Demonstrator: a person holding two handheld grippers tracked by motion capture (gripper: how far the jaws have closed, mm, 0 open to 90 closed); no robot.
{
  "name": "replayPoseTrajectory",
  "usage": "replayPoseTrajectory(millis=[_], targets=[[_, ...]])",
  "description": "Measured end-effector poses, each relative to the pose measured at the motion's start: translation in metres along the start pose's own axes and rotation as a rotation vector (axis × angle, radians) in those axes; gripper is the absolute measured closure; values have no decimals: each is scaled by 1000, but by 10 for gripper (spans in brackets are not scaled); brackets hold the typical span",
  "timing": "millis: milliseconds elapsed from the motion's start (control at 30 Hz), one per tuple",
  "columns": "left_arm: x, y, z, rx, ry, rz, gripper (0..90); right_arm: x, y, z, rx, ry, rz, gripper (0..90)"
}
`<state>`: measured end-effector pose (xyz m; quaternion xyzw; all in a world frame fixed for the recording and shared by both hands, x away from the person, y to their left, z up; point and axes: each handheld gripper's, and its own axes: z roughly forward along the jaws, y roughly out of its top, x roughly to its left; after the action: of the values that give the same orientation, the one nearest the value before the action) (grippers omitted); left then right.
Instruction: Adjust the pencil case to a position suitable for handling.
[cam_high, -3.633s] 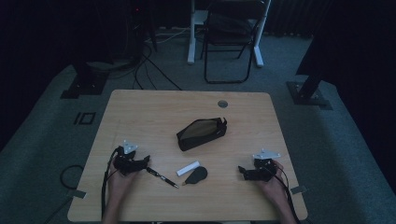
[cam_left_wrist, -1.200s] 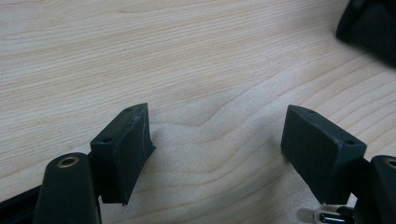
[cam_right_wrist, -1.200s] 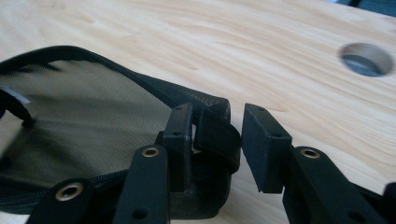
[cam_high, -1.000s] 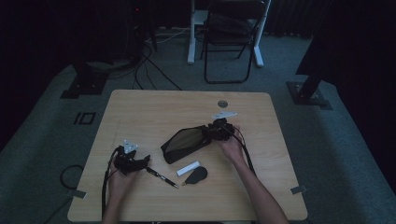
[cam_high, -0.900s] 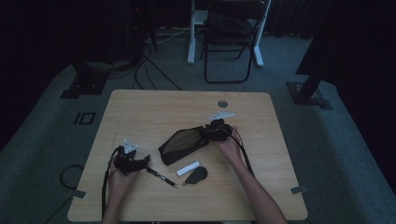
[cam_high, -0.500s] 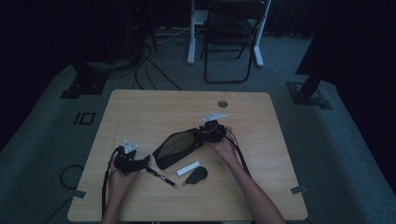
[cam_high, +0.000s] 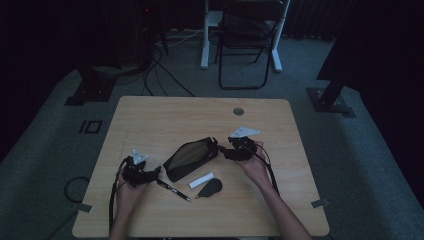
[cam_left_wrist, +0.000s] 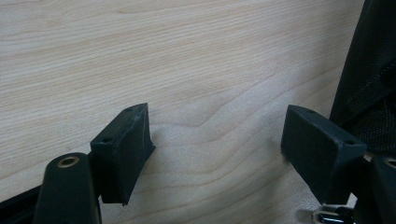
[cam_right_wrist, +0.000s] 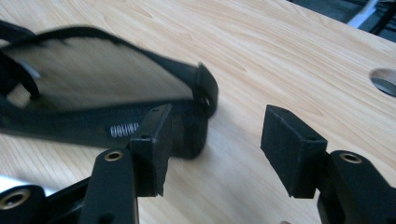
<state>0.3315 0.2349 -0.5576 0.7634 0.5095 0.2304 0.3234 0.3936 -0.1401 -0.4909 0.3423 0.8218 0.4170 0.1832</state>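
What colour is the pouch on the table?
The pouch is black with a see-through mesh side. It shows best in the high view.

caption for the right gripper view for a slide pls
Right tool, jaws just opened and bare, facing the end of the black mesh pouch on the wooden table.

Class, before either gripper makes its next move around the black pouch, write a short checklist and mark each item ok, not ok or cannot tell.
1. Right gripper jaws open, having just been opening, nothing between them: ok.
2. Pouch let go and lying on the table: ok.
3. Pouch mouth open wide enough to take things: cannot tell.
4. Left gripper open, bare wood between its jaws: ok.
5. Pen close by the left gripper: ok.
6. White bar and dark flat piece lying apart from the pouch: ok.
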Motion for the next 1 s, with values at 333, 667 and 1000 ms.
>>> replayPoseTrajectory(millis=[333,667,1000], targets=[[0,0,0,1,-1,1,245,3,-53,-25,71,-86,-35,390],[-1,-1,-1,-3,-3,1,272,2,-90,-49,93,-132,-29,378],[-6,0,-11,18,-32,40,416,-11,-115,-52,75,-137,38,380]])
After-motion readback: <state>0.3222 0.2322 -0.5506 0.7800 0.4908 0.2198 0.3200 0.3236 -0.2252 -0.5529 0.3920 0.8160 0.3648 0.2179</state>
